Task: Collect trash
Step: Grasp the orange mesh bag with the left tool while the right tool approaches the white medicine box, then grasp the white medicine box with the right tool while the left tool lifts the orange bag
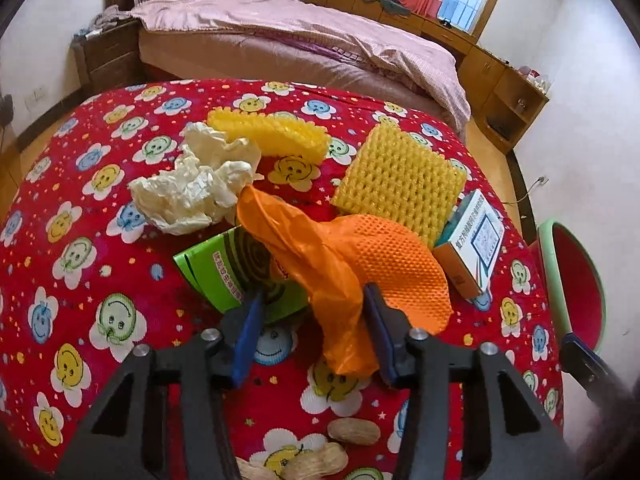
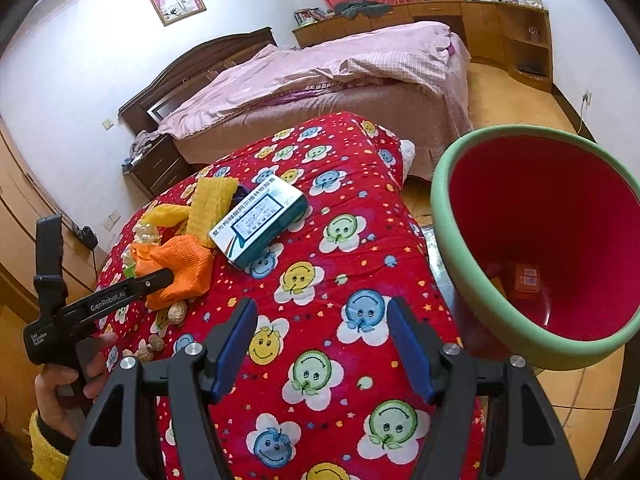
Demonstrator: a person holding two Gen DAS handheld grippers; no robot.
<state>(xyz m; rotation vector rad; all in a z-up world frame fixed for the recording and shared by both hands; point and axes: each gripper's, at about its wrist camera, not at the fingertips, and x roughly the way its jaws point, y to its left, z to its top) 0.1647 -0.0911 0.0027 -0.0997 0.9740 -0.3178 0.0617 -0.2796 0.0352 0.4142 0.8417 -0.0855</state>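
Orange bag [image 1: 320,264] lies between left claw [image 1: 312,332] pads, touching one.

Left claw [image 1: 312,320] angled down, jaws part-closed; right claw [image 2: 322,344] angled down, jaws wide.

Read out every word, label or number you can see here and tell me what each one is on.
"GenRobot.AI": on the side of the left tool.
"复方枸橼酸阿尔维林软胶囊": on the medicine box.
White print on that tool's handle: too small to read with confidence.
Yellow print on the green box: too blurred to read.
Label on the orange packet inside the bin: unreadable.
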